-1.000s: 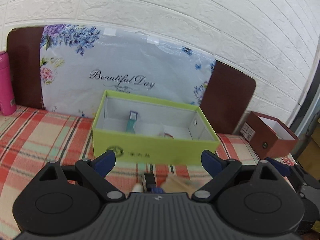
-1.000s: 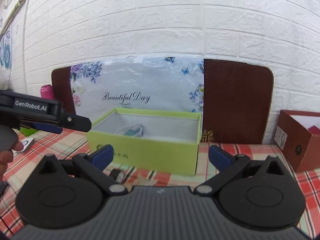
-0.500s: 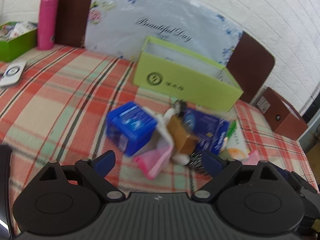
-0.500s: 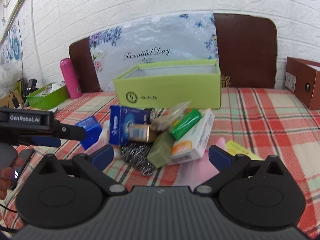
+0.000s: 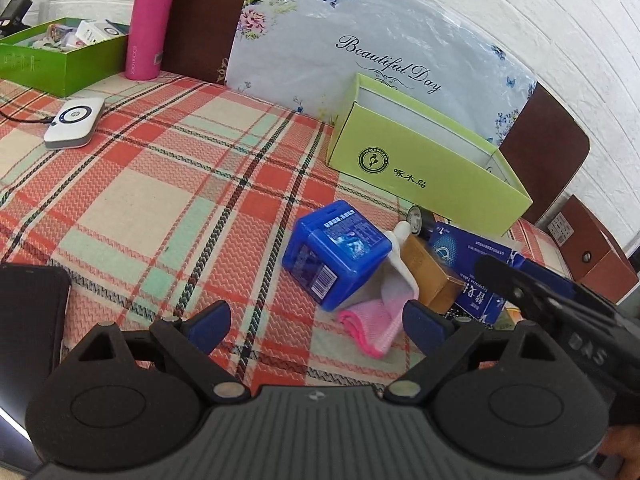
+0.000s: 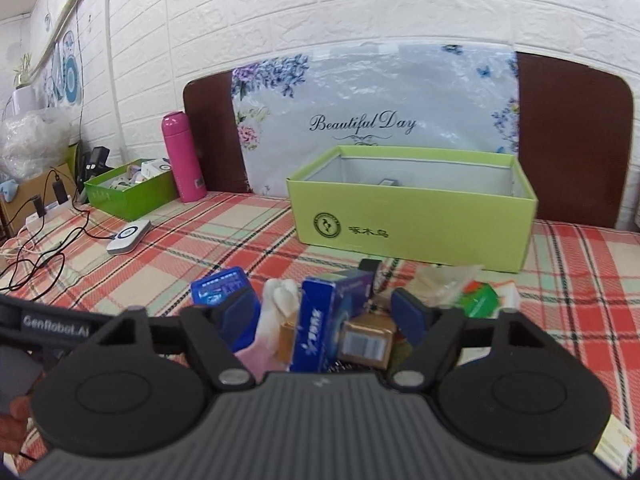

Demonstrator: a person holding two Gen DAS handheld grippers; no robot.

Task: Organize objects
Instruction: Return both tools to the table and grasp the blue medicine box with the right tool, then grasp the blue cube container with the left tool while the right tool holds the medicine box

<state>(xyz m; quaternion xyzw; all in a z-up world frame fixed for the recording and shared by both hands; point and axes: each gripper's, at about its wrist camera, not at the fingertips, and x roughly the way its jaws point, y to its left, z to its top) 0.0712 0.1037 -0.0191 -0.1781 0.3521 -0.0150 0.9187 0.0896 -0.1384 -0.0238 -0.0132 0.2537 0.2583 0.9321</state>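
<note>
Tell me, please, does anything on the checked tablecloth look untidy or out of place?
Yes. In front of the light green box, small items lie heaped: a blue container tipped over, a pink cloth crumpled beside it.

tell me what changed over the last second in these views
Both grippers tipped down from the lime-green cardboard box toward the clutter pile. The right gripper is closing around the blue-and-white carton, not yet pressing. The left gripper stays open, empty. Box and pile unmoved.
</note>
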